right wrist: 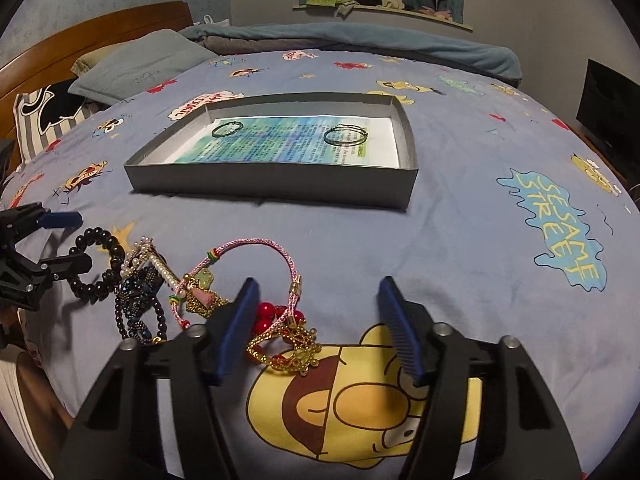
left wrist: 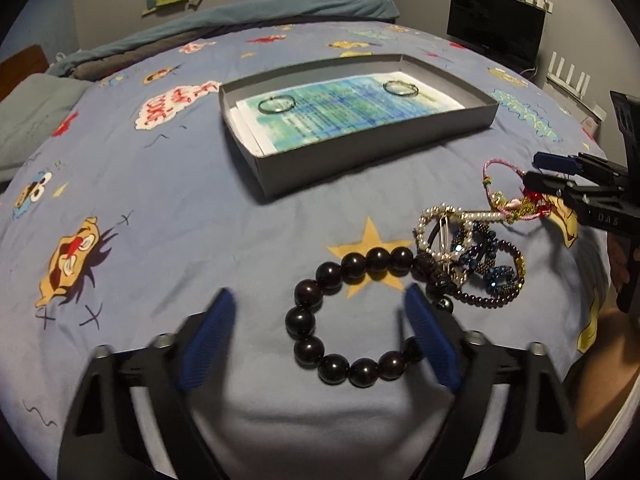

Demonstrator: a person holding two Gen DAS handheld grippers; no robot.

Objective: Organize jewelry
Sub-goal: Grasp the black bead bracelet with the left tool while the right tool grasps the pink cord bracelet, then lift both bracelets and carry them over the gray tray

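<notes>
a: dark bead bracelet (left wrist: 352, 320) lies on the bedspread (left wrist: 160, 200) near its front edge, between the left gripper (left wrist: 320, 332)'s parted, untouching pads.

b: right gripper (right wrist: 320, 328) too stands unclenched, straddling the pink cord bracelet (right wrist: 256, 264); only this view shows the headboard (right wrist: 100, 36).

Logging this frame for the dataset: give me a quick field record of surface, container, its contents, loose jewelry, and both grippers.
surface: bedspread, cartoon print
container: shallow grey box, open top
in box: printed sheet, two thin bangles
loose jewelry: dark bead bracelet; tangled pile; pink cord bracelet
left gripper: open, straddling dark bead bracelet
right gripper: open, over gold and red charms
</notes>
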